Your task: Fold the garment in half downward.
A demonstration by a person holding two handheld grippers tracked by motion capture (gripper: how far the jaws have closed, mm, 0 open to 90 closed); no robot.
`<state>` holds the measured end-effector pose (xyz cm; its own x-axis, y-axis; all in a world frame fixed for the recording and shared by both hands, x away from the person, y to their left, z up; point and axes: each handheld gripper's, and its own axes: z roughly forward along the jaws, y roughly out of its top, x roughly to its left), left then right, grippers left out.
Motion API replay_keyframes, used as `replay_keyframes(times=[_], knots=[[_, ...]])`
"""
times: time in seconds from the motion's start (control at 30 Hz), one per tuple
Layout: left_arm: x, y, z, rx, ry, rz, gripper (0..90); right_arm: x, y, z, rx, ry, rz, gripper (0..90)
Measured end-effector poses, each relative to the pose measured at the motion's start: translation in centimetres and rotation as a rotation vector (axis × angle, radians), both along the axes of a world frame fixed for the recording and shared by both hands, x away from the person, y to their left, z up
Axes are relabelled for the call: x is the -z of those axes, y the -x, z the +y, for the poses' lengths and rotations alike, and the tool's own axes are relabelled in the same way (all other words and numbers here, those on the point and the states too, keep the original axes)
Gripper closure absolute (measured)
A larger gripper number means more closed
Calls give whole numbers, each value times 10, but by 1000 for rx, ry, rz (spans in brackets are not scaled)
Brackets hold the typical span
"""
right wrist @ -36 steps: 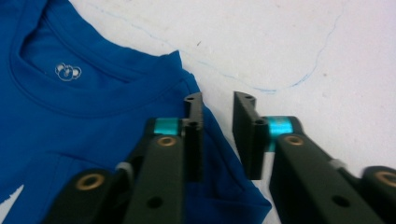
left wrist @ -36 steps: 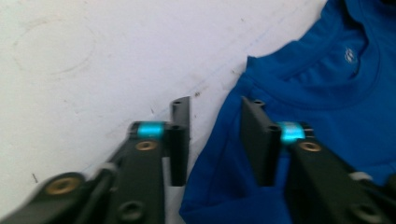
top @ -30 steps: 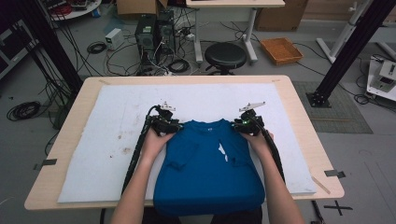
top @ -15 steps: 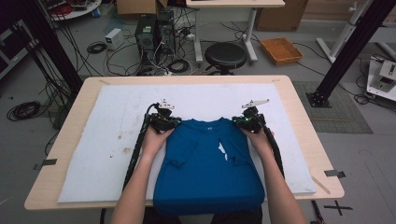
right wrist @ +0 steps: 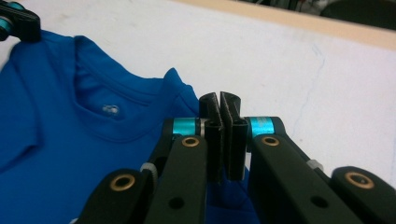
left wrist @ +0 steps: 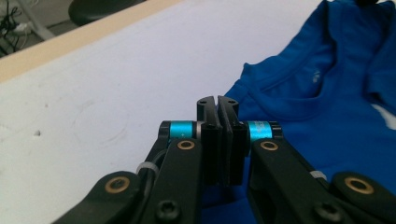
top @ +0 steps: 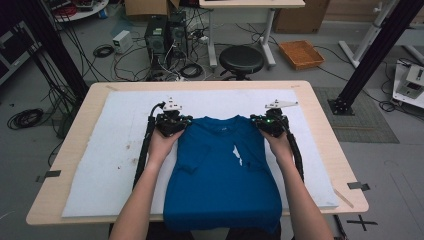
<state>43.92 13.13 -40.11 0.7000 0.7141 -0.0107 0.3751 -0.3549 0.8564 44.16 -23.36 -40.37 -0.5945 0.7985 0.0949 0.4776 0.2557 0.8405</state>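
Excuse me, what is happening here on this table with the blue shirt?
A person stands at the table and works on a blue T-shirt that lies on a white pad, its hem hanging over the near edge. The left gripper and the right gripper each sit at one shoulder of the shirt, beside the collar. Both pairs of jaws are shut, apparently each pinching the shoulder fabric. It looks like the start of a lift or a fold.

- Blue shirt with a small white mark on its front.
- White mat over a pale wooden desk.
- Black tools, left and right, banded in turquoise with brass-coloured rivets.
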Motion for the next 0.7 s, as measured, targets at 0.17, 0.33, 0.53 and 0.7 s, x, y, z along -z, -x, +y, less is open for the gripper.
replay_keyframes(times=[0.17,0.33,0.53,0.7], knots=[[-13,31,2,51,13,-70,877,-11,28,-6,-24,-30,-38,889],[-17,62,7,98,4,-102,877,-16,59,-12,-51,-37,-85,889],[-18,98,9,158,-29,-136,877,-17,97,-16,-74,-22,-139,888],[-13,128,11,197,-31,-150,877,-12,127,-17,-86,2,-149,888]])
